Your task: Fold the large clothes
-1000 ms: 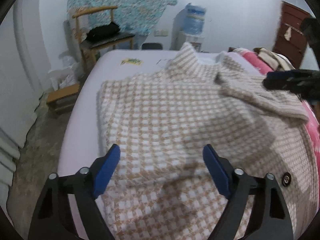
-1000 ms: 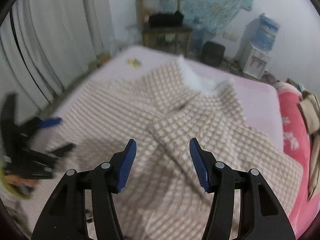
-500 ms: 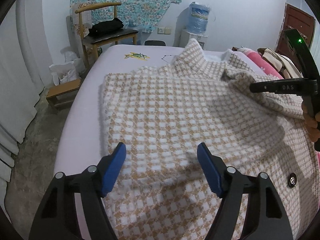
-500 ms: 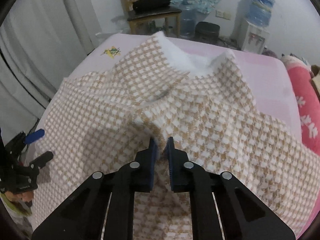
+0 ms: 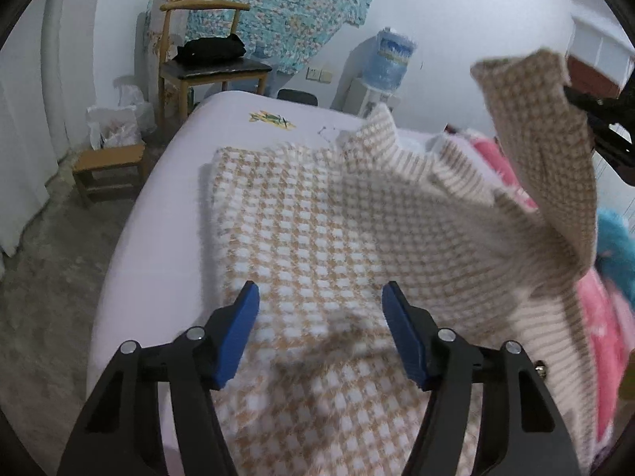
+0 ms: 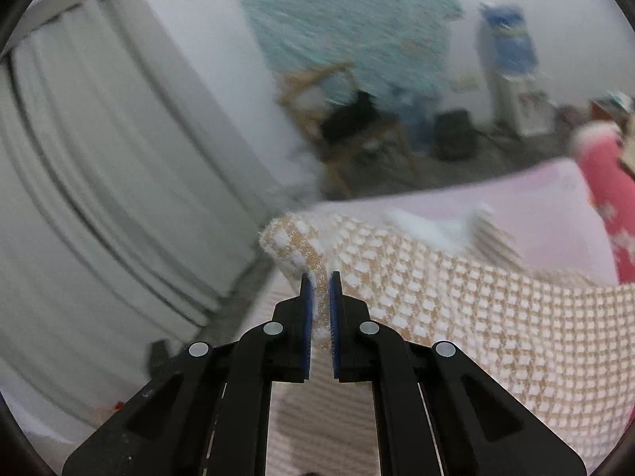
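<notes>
A beige-and-white checked coat (image 5: 301, 238) lies spread on a pale pink bed (image 5: 166, 206). My left gripper (image 5: 319, 317) hovers low over the coat's near part. Its jaws are closing, with fabric lying beneath them and the blue pads (image 5: 242, 329) not pressing on it. My right gripper (image 6: 318, 277) is shut on an edge of the coat (image 6: 476, 309), pinched between its blue pads. In the left wrist view that held flap (image 5: 547, 139) hangs raised at the right, with the right gripper's black body (image 5: 599, 119) behind it.
A wooden chair (image 5: 206, 67) with a dark bag on it, a low stool (image 5: 107, 166) and a water dispenser (image 5: 387, 63) stand beyond the bed. Pink bedding (image 5: 595, 317) lies along the bed's right side. White curtains (image 6: 99, 158) hang at the left.
My right gripper shut on the coat's edge, then rose and rolled, lifting that flap off the bed. My left gripper's jaws have narrowed and it has shifted slightly over the coat.
</notes>
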Motion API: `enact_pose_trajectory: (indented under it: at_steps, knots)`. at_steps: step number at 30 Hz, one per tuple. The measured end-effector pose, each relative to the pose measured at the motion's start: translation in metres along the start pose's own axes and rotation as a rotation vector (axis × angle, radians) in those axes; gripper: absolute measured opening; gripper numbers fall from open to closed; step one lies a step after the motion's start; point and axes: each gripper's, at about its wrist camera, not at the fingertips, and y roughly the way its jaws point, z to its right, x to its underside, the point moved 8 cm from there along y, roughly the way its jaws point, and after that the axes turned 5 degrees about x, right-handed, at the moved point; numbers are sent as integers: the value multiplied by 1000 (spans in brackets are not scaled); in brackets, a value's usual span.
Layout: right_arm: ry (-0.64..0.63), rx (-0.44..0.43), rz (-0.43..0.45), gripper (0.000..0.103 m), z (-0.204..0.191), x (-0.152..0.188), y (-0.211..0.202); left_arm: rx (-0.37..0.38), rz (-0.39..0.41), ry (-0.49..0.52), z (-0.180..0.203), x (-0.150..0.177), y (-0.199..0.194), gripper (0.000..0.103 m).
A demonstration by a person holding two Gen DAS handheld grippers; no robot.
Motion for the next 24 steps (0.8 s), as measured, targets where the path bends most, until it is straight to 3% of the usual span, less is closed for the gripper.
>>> enact_pose_trajectory:
  at_steps: [4,7,8,9,11,16,18,24]
  knots:
    - [-98,-101,-23,6,-66,12,15,43,21,4,-1,3,-27,62]
    - [-166,-120,-135,15,-98,46,59,69,18,16,1,9,-43,62]
    - [-185,-110,-192,25,-102,61,76,83,12,11,1,12,-47,62]
    - [-188,-106,-259,47,-104,78,92,97,5,1,1,15,-52,62]
    - [-181,-83,-332,56,-97,98,106,125,-7,-9,0,19,-56,62]
    - [-75,-25,-290,61,-40,85,81,191,-12,-19,4,18,-60,62]
    - [-7,52,-237,62,2,67,57,199,-1,-29,3,10,-58,62]
    - [163,338,-132,62,125,38,-2,95,-29,-61,-13,-20,-16,61]
